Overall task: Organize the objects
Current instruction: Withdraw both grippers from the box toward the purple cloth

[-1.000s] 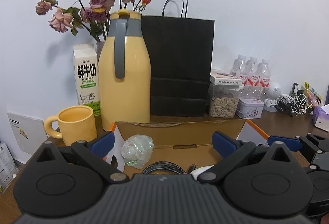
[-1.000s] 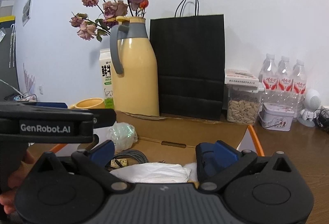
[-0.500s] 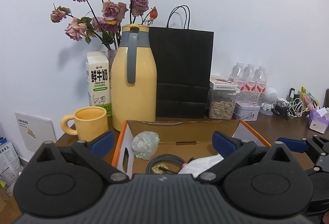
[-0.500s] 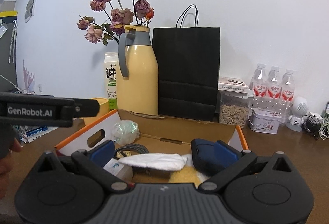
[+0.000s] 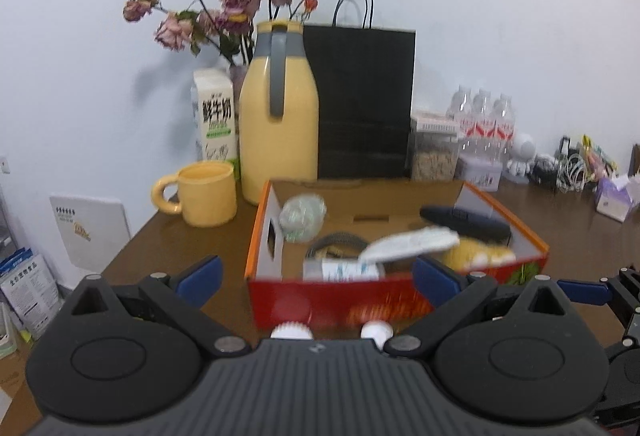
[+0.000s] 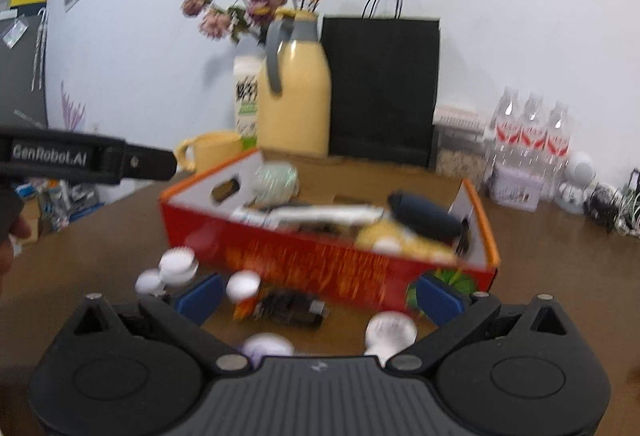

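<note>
A red and orange cardboard box [image 5: 336,300] [image 6: 304,256] sits on the brown table, filled with a clear crumpled bag [image 5: 302,214], a dark case [image 5: 464,222] [image 6: 424,214], a white packet [image 5: 412,242], a coiled cable and a yellow item. In front of the box lie several small white-capped bottles [image 6: 178,264] [image 6: 390,328] and a dark small device [image 6: 288,310]. My left gripper [image 5: 318,276] is open before the box's front wall. My right gripper [image 6: 316,296] is open above the loose bottles. Both hold nothing.
Behind the box stand a yellow jug [image 5: 278,116], a yellow mug [image 5: 204,194], a milk carton [image 5: 214,116], dried roses, a black paper bag [image 5: 364,102], a seed jar, a tin and water bottles [image 5: 484,120]. Cables and a tissue pack [image 5: 618,196] lie at right.
Both grippers have pulled back and risen away from the box. The box's red front wall and the loose bottles in front of it have come into view. The frames are now blurred.
</note>
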`<state>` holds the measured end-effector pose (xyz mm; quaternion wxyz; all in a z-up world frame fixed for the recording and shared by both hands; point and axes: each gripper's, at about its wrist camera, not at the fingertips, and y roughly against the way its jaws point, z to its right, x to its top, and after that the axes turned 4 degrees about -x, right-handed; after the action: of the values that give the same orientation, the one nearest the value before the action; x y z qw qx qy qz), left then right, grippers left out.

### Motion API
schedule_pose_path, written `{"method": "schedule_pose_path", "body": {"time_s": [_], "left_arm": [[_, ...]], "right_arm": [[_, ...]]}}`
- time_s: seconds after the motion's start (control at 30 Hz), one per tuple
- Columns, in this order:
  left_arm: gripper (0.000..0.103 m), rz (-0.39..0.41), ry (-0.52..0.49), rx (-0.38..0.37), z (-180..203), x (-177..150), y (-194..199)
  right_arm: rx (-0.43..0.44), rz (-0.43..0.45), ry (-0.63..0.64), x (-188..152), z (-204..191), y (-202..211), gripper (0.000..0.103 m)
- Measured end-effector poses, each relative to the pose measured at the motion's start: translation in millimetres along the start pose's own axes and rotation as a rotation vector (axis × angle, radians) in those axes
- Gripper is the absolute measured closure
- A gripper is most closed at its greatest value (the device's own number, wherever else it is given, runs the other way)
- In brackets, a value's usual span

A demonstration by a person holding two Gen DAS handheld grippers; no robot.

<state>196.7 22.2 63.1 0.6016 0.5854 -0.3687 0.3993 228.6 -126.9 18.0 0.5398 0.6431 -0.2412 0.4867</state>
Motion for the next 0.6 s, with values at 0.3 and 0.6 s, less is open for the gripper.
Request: {"method": "schedule_pose_path", "body": {"time_s": [0.3, 0.6], "left_arm": [[0.000, -0.075, 0.002, 0.021, -9, -34, 15], [0.000, -0.133, 0.008, 0.035, -17, -59, 24]], "right_arm": [[0.064, -0.124, 0.017, -37, -2, 1, 0.000], [0.074, -0.209, -0.006, -48, 3, -22, 0.000]]}}
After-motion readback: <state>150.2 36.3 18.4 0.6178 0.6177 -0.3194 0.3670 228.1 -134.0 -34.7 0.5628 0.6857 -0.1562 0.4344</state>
